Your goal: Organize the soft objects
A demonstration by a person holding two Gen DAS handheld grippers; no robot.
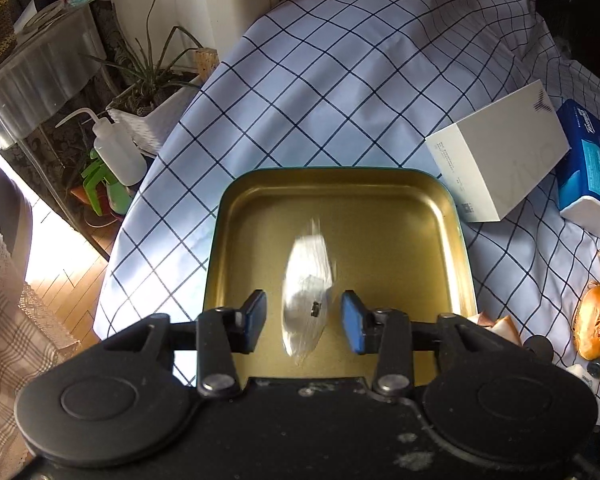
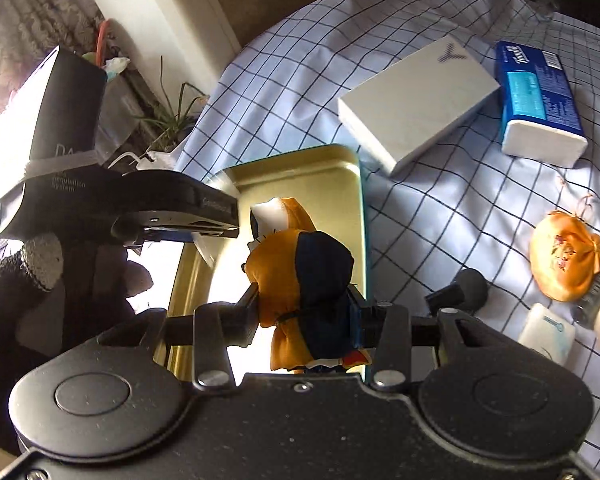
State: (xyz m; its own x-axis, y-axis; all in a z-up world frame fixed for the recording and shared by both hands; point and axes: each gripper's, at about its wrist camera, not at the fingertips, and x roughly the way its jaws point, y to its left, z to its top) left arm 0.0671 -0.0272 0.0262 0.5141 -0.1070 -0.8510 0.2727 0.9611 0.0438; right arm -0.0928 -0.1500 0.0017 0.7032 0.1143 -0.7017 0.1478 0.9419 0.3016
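Over the gold tray [image 1: 452, 216], the left gripper [image 1: 304, 322], jaws apart, releases a blurred clear packet [image 1: 306, 280]; the right gripper [image 2: 306, 314] clamps an orange-and-navy pouch [image 2: 300, 280], apparently next for the tray.

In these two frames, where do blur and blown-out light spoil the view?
Left wrist view: a pale object between the open left gripper fingers is motion-smeared over the gold tray; the floor at left is overexposed. Right wrist view: the plush toy in the right gripper is sharp; glare whitens the left edge.
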